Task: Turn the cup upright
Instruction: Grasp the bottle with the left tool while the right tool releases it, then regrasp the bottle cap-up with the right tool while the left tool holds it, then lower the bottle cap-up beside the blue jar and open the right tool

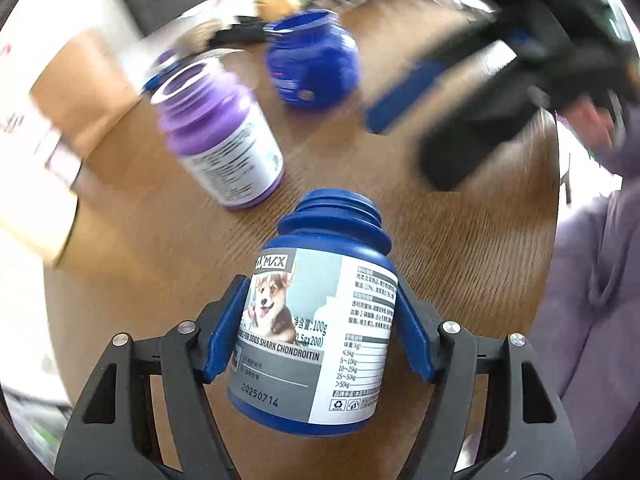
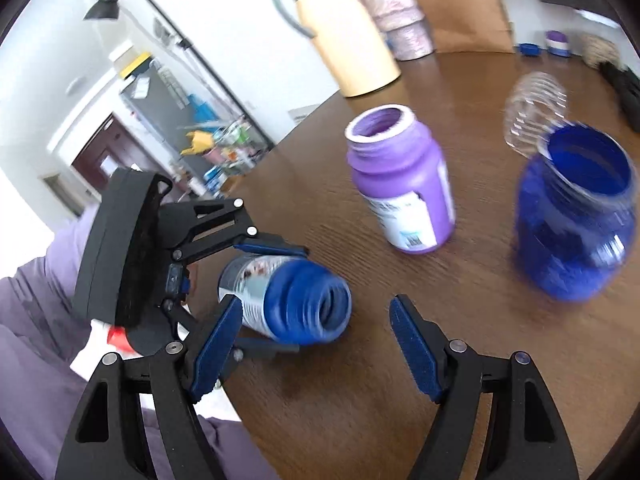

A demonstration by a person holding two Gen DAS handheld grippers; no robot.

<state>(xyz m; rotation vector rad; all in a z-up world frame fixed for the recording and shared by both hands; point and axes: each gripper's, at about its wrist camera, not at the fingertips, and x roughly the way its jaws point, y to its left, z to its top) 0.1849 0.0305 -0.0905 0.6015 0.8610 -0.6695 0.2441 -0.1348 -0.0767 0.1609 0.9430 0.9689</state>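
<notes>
Between the blue pads of my left gripper (image 1: pixel 320 328) sits the blue bottle (image 1: pixel 316 320), low in the centre of the left wrist frame; the jaws are closed on its labelled body. From the right wrist view this bottle (image 2: pixel 288 300) lies on its side, the open mouth turned toward the camera, close above the wooden table (image 2: pixel 360 380). My right gripper (image 2: pixel 316 344) holds nothing and its jaws stand wide apart. Upper right, a purple bottle (image 2: pixel 400 180) and a blue jar (image 2: pixel 576 216) stand upright, both blurred.
</notes>
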